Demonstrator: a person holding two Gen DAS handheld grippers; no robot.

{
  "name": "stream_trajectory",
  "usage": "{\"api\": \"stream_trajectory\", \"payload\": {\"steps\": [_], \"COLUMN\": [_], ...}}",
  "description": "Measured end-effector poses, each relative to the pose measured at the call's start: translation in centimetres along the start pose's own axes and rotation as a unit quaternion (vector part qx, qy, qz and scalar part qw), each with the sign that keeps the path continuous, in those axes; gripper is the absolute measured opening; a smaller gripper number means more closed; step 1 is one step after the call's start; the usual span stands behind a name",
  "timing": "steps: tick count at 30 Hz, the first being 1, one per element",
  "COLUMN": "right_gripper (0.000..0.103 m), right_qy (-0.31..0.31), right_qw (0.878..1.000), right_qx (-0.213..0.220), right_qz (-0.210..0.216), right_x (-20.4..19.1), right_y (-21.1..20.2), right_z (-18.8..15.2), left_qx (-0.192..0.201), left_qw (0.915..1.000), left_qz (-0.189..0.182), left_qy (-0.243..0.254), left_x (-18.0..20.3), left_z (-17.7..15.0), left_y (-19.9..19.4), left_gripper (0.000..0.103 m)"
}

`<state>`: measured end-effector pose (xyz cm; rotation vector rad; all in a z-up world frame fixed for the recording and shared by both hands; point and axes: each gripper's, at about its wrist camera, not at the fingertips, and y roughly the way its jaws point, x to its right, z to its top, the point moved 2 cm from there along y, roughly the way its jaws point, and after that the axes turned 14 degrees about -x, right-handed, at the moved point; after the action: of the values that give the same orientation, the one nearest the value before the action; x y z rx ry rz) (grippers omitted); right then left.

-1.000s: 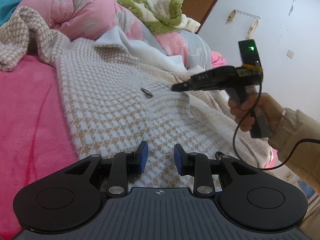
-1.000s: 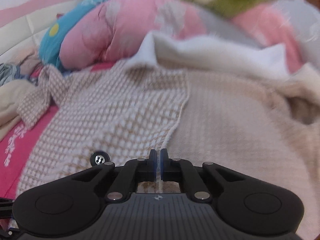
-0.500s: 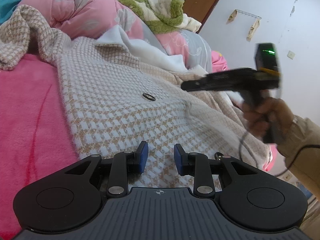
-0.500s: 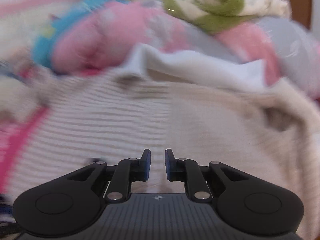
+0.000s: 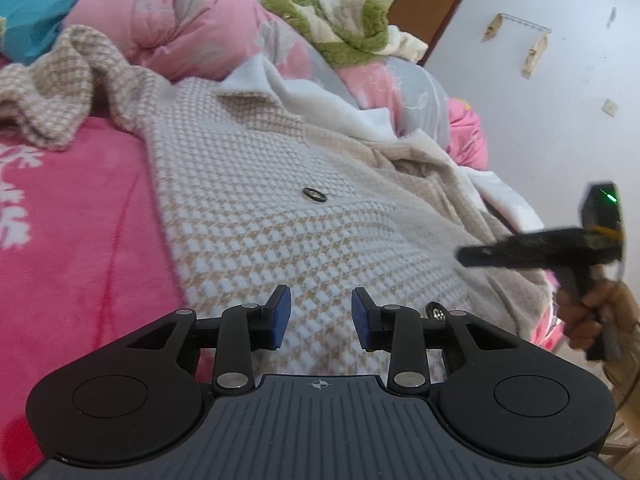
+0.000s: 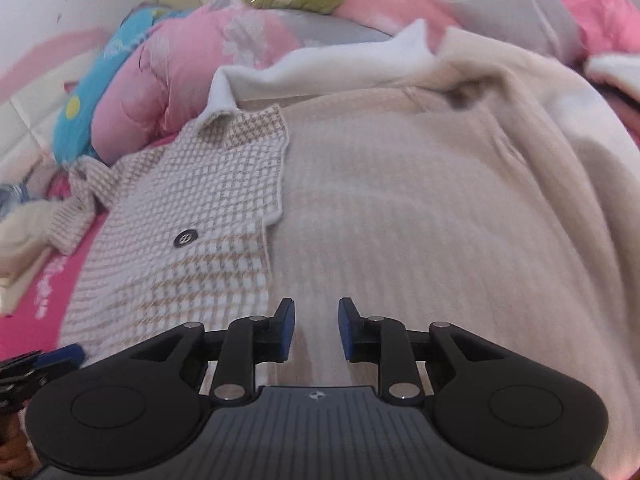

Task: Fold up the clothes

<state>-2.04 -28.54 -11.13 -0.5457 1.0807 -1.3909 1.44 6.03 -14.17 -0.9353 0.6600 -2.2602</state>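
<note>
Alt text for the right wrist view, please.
The right gripper, jaws just opened and empty, hovers over a beige houndstooth coat spread on a pink blanket. One front panel with a dark button lies folded across it; pink quilts are piled behind.

A bright pink blanket (image 5: 72,248) with white snowflake prints is seen spread across the bed's left side. Along the bed's far edge a pink floral quilt (image 5: 180,28) is piled, and a turquoise pillow with yellow dots (image 5: 36,4) is tucked against it toward the far left corner. A green-and-cream fleece throw (image 5: 340,28) is heaped on top of the quilt. Behind the bed, a brown door (image 5: 432,8) is set into the white wall (image 5: 540,128), where a small wooden hook rack (image 5: 520,36) is mounted and a pale switch plate (image 5: 609,108) is fixed lower down.
</note>
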Motion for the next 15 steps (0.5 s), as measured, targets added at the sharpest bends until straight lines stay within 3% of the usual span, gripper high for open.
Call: {"api": "stream_trajectory", "payload": {"steps": [3, 7, 8, 10, 11, 15], "right_gripper": [0.026, 0.026, 0.026, 0.025, 0.026, 0.026], "right_qy": [0.0, -0.059, -0.075, -0.103, -0.113, -0.133], "right_qw": [0.999, 0.995, 0.995, 0.994, 0.993, 0.991], "right_qx": [0.008, 0.013, 0.002, -0.033, -0.025, 0.026], "right_qz": [0.035, 0.081, 0.067, -0.003, -0.015, 0.01], "right_x": [0.2, -0.8, -1.1, -1.7, -1.9, -3.6], "right_y": [-2.0, -3.6, -3.2, -1.4, -1.4, -4.1], "right_z": [-2.5, -6.1, -6.8, -8.0, -8.6, -8.9], "left_qx": [-0.006, -0.014, -0.016, -0.018, -0.018, -0.026], "left_qw": [0.9999, 0.9993, 0.9992, 0.9989, 0.9988, 0.9961], "left_qz": [0.016, 0.033, 0.034, 0.034, 0.033, 0.032], "left_qy": [0.001, 0.012, 0.015, 0.025, 0.032, 0.078], "left_x": [0.4, 1.4, 1.7, 2.6, 3.0, 5.3], "left_z": [-0.4, -1.0, -1.2, -1.2, -1.2, -0.6], "left_y": [-0.9, -1.5, -1.5, -1.6, -1.6, 0.2], "left_gripper": [0.033, 0.033, 0.033, 0.033, 0.033, 0.033]}}
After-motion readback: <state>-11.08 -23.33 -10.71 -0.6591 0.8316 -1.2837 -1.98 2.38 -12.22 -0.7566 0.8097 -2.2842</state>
